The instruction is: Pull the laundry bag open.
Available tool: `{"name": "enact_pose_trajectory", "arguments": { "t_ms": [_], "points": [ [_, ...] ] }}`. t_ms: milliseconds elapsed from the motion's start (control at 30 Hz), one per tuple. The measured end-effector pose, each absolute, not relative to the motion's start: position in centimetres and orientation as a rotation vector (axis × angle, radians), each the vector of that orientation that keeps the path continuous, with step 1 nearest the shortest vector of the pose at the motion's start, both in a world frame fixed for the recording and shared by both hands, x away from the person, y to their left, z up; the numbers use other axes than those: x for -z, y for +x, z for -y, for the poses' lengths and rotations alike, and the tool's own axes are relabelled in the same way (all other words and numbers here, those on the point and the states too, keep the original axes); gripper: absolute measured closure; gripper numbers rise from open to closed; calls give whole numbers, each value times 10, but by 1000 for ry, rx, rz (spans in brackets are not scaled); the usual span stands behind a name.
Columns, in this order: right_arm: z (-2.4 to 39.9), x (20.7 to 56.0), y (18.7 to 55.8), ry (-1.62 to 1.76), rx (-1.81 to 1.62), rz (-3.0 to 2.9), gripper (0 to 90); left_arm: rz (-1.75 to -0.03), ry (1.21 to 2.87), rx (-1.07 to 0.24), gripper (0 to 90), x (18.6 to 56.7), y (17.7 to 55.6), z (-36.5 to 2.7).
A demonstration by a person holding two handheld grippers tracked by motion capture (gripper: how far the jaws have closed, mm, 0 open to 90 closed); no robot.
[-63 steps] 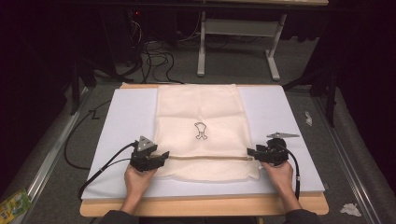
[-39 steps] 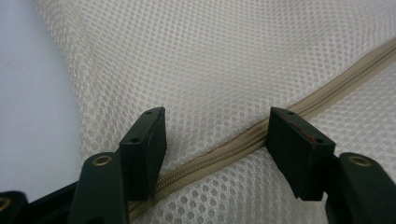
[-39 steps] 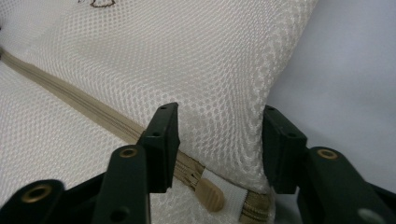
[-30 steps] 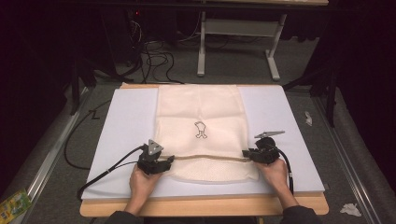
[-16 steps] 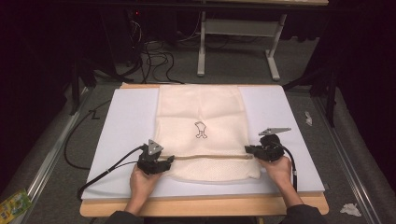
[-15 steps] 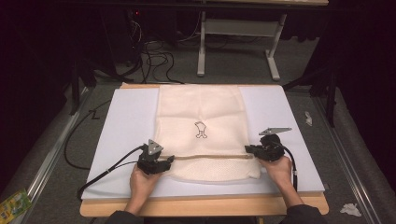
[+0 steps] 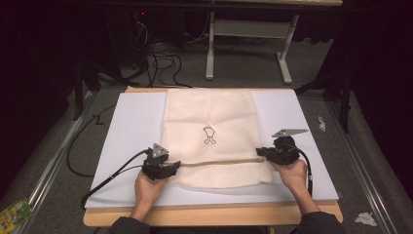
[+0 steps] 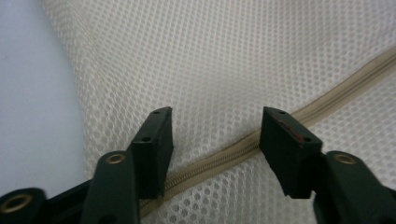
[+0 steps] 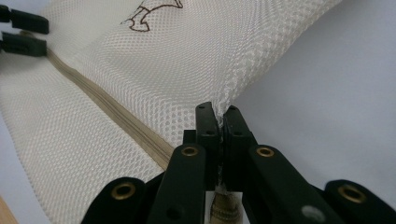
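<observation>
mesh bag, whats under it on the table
The mesh bag lies flat on a white board, which sits on the wooden table. The weave is too dense to see through, so anything inside or beneath stays hidden.

High view evenly lit from overhead on the white board [image 7: 131, 122], surroundings left in deep darkness, slight softness and grain noted, faint shadows cast under the hands, gripper views bright, mesh sharp mid-frame, near jaws softly blurred, no glare.

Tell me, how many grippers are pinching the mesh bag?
1. The right gripper pinches the mesh bag at its right edge. The left gripper, at the zipper's left end, is open.
</observation>
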State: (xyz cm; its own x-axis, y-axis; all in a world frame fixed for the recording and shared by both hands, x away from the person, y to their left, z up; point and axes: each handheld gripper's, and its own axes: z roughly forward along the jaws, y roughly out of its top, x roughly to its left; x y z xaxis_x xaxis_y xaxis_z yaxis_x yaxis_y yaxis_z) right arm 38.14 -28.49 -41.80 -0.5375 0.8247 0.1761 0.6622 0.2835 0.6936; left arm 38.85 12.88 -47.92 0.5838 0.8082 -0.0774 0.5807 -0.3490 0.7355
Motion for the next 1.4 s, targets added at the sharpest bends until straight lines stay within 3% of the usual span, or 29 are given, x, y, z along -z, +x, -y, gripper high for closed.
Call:
{"name": "enact_pose_trajectory", "arguments": {
  "t_ms": [333, 1400],
  "points": [
    [279, 406, 382, 1323, -1041, -2361, 891, -1042, 2051, -302, 471, 462, 389, -123],
    [274, 395, 389, 1359, -1004, -2375, 891, -802, 2059, -96, 591, 440, 402, -4]
  ]
}}
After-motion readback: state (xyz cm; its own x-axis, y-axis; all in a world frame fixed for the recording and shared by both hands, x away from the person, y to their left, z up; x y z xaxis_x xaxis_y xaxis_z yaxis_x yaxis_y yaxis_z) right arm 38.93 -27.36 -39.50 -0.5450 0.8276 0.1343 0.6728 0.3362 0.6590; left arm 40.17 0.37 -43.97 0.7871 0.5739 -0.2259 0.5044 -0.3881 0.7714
